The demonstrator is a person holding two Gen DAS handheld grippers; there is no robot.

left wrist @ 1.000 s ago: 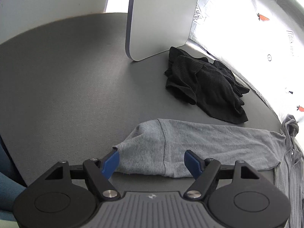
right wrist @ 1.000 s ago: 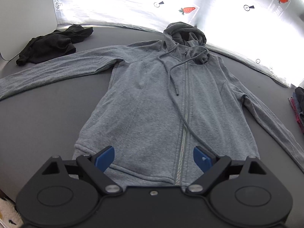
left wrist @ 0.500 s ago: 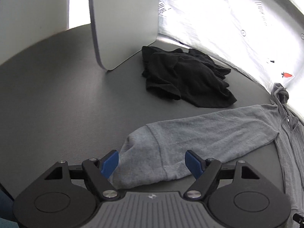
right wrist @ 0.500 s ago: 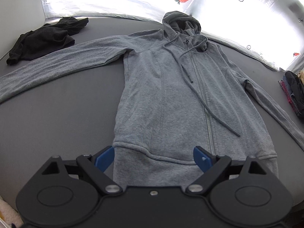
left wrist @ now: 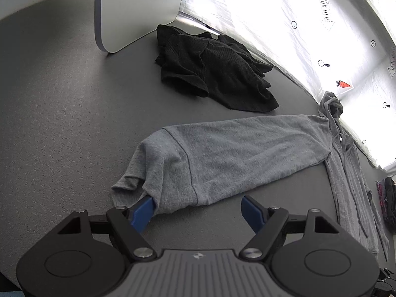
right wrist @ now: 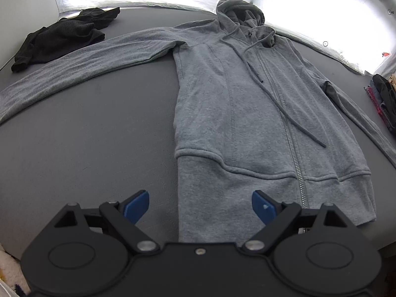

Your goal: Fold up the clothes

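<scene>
Reaching for the cuff (left wrist: 158,183), the spread left gripper (left wrist: 198,209) must pinch it; the right gripper (right wrist: 200,204) gapes over the flat hoodie's (right wrist: 247,113) hem.

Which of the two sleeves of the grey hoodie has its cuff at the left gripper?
The sleeve stretched toward the black garment; its cuff touches the left gripper. The other sleeve lies far off.

The dark table (right wrist: 94,148) lies bare left of the grey hoodie (right wrist: 247,113), open to a gripper. Its long sleeve (left wrist: 235,148) crosses the surface. Behind it a black garment (left wrist: 212,71) sits by an upright white panel (left wrist: 133,7). 1 clothes pile (right wrist: 383,99) crowds the right edge.
</scene>
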